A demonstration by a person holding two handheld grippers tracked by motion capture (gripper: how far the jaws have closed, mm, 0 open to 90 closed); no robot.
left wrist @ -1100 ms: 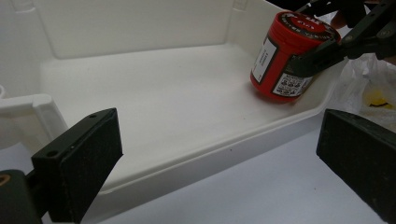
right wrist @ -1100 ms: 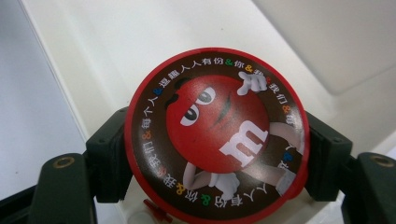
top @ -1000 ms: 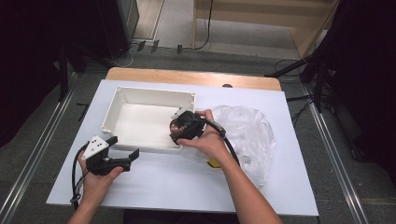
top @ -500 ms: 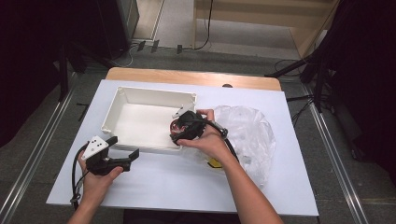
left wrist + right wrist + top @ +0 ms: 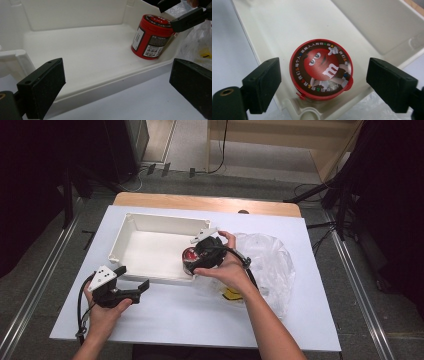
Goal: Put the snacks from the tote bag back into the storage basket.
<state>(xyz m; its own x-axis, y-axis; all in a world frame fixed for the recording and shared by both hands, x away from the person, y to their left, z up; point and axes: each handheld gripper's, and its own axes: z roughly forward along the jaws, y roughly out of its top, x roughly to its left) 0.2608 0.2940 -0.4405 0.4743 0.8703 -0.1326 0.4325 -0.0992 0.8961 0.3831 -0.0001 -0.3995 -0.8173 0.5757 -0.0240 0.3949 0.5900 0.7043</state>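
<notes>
My right gripper [image 5: 322, 85] hangs over the round red candy tub with the printed lid [image 5: 321, 69], its jaws just now opening and clear of the tub on both sides. The tub stands in the near right corner of the shallow white plastic tray [image 5: 150, 227]. My left gripper [image 5: 131, 281] rests open on the white table [image 5: 200, 320], just before the tray's near wall. A crinkled clear plastic bag [image 5: 272, 265] lies right of the tray.

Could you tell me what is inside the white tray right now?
The white tray holds one red candy tub, upright in the corner near the plastic bag, lid on, so its contents are hidden. The right gripper, its jaws just opened, hangs over it without touching.
</notes>
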